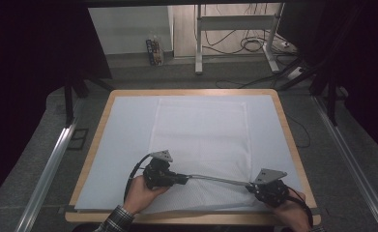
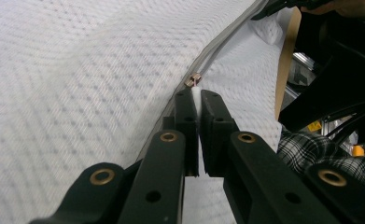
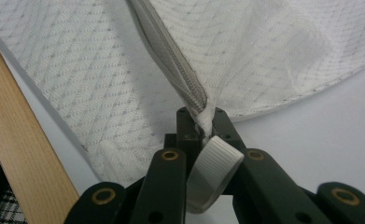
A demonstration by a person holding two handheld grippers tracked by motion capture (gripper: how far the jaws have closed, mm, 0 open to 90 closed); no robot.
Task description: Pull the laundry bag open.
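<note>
A wooden-edged table (image 1: 285,126) under a pale cover carries a white mesh bag (image 1: 201,130) spread flat across its middle, with the bag's near edge lifted off the surface. Along that edge the grey zipper (image 1: 215,180) runs taut between the two grippers near the table's front. The right gripper (image 3: 202,125) is clenched on the zipper's end beside a ribbed white loop (image 3: 211,172), while the left gripper (image 2: 198,105) pinches the white pull tab just below the small metal slider (image 2: 193,80).
</note>
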